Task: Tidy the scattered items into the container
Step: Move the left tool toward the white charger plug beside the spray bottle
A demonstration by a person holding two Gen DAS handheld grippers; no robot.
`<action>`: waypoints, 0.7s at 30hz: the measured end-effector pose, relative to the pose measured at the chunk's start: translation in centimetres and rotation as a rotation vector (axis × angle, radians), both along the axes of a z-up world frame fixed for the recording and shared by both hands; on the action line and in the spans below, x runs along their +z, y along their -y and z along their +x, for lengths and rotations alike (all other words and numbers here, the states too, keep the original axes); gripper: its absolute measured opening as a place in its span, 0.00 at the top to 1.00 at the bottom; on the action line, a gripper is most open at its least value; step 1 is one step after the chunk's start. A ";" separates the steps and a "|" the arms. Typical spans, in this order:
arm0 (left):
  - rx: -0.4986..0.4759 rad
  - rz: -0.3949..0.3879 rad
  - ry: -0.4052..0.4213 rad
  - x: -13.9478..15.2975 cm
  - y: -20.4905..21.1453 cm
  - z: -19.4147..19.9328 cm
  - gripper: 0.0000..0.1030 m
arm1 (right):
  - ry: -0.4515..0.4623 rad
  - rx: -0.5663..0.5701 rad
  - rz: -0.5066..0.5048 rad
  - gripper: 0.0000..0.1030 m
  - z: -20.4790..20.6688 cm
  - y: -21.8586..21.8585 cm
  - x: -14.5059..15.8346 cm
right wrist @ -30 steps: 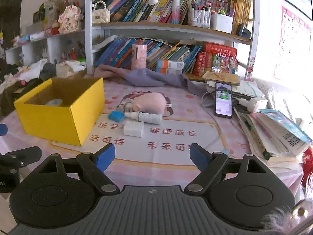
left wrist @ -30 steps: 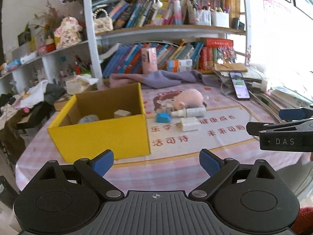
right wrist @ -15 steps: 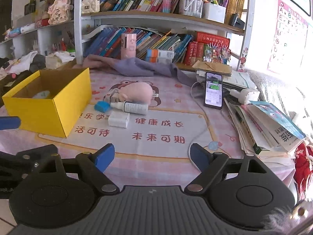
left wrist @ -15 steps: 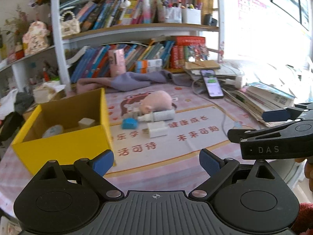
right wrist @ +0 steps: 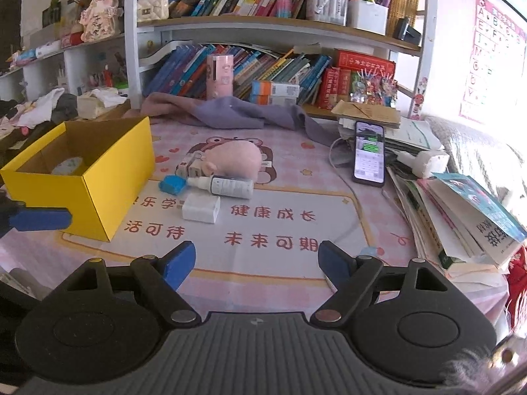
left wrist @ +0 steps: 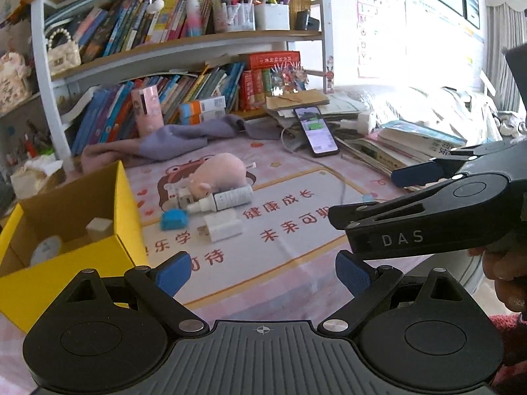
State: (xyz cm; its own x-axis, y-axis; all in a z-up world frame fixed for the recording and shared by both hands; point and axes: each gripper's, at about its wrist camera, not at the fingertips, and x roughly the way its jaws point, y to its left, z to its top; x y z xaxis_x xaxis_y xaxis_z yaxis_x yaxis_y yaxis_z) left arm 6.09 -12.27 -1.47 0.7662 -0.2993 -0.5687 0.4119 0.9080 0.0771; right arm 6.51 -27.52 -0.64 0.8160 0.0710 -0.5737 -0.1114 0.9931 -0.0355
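Yellow cardboard box (right wrist: pixel 98 177) sits ahead and to the left of my right gripper (right wrist: pixel 255 261), whose jaws stand wide and empty. My left gripper (left wrist: pixel 262 270) is likewise spread, holding nothing. Straight ahead lie the white charger (right wrist: pixel 201 209), bottle (right wrist: pixel 227 187), blue piece (right wrist: pixel 172 185) and pink plush (right wrist: pixel 235 158).

"DAS" on right gripper (left wrist: pixel 428 227); "健康成长", "未来可期" on the mat (right wrist: pixel 296 194)

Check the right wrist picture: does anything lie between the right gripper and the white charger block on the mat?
Nothing visible does. Only bare mat lies between the open right gripper and the white charger block; the spray bottle lies behind it.
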 end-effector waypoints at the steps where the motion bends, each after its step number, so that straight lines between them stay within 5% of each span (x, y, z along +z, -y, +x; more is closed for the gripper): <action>1: 0.001 0.005 0.001 0.0 0.1 0.3 0.07 | 0.003 0.003 0.003 0.21 0.2 0.0 0.0; 21: 0.038 0.058 -0.102 -0.4 2.2 8.1 0.07 | -0.017 0.117 0.036 0.20 8.9 0.9 0.2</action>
